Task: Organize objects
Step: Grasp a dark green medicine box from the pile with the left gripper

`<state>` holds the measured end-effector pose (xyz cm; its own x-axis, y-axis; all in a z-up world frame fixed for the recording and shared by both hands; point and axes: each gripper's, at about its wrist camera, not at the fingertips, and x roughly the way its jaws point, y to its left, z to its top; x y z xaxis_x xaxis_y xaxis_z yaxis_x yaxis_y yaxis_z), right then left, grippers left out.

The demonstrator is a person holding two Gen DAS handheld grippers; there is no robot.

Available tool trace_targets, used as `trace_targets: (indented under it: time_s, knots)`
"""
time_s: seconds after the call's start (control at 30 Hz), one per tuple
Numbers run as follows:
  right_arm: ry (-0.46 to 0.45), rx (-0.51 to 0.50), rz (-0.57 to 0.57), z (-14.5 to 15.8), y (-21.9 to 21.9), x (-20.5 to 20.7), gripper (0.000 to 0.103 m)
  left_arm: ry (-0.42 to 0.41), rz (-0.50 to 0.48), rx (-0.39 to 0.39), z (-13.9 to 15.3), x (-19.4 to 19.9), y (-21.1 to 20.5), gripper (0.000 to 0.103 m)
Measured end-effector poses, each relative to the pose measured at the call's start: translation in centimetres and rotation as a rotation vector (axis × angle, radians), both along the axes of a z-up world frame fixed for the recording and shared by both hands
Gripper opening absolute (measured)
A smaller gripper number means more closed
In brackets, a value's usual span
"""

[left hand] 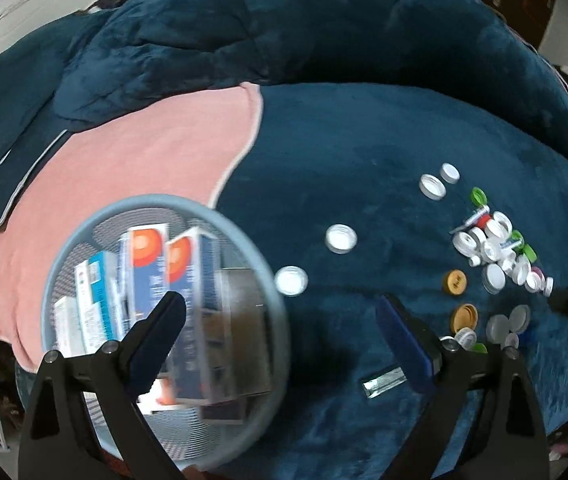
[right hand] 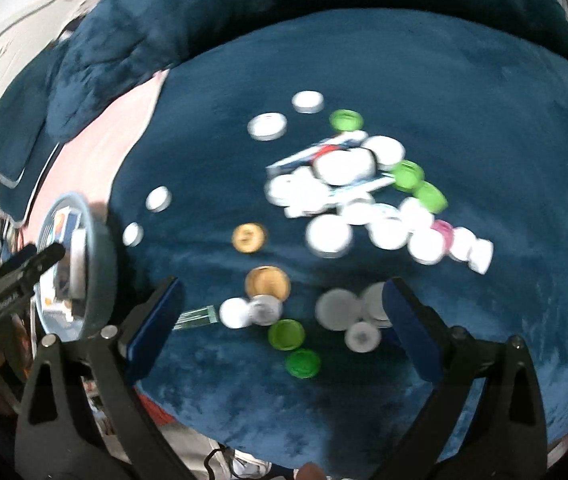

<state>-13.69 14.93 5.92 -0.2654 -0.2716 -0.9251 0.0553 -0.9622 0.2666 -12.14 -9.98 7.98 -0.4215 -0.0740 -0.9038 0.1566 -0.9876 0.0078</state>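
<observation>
Left wrist view
Basket: I see a round blue mesh basket [left hand: 163, 320] on the blue bed cover [left hand: 364, 160], partly over a pink cloth [left hand: 123, 160]. It already holds several upright boxes [left hand: 155, 276], white, blue and orange, so I judge the box sorting largely done.
Left outside: two white lids [left hand: 340, 238] lie apart just beside the basket rim, two more [left hand: 432, 186] farther off, and a dense cluster of white, green and pink caps [left hand: 496, 248] sits well to the right. Two tan lids [left hand: 455, 282], some grey ones [left hand: 510, 322] and a small foil strip [left hand: 384, 382] lie nearer.
Left tongs [left hand: 279, 340]: spread wide, nothing between them; one tip hangs over the basket's boxes, the other over the cover. I cannot tell whether a tip touches anything.

Right wrist view
Caps: this view is blurred, but I make out the main pile of caps [right hand: 344, 188] mid-cover, green caps [right hand: 287, 334] and grey lids [right hand: 340, 308] close in front, and a tan lid [right hand: 266, 281] between.
Basket position: the basket [right hand: 95, 260] stands at the far left edge, well apart from the pile.
Right tongs [right hand: 281, 320]: wide open and empty, hanging above the near caps; contact not visible.
Progress: by my judgement the caps are all still to gather, so the job looks roughly half done at best.
Other rig: the left tool [right hand: 15, 276] shows at the left, by the basket.
</observation>
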Motion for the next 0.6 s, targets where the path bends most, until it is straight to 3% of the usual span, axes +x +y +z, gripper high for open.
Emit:
trace_targets:
  time_s: [0.2,0.3,0.47,0.6]
  knots:
    - [-0.052,-0.046,-0.073,-2.4,3.1,-0.3,0.100,-0.020,-0.138,-0.011,-1.1,-0.8,4.1,0.097]
    - [-0.060,-0.057,-0.080,-2.8,3.6,-0.6,0.100,-0.049,-0.307,-0.032,-2.3,-0.3,7.6,0.097]
    - [-0.048,-0.073,-0.069,-2.6,3.7,-0.6,0.100,-0.188,-0.577,-0.129,-7.0,1.3,13.5,0.096]
    - [-0.039,-0.086,-0.060,-2.3,3.5,-0.5,0.100,-0.282,-0.622,-0.137,-10.2,1.2,14.8,0.087]
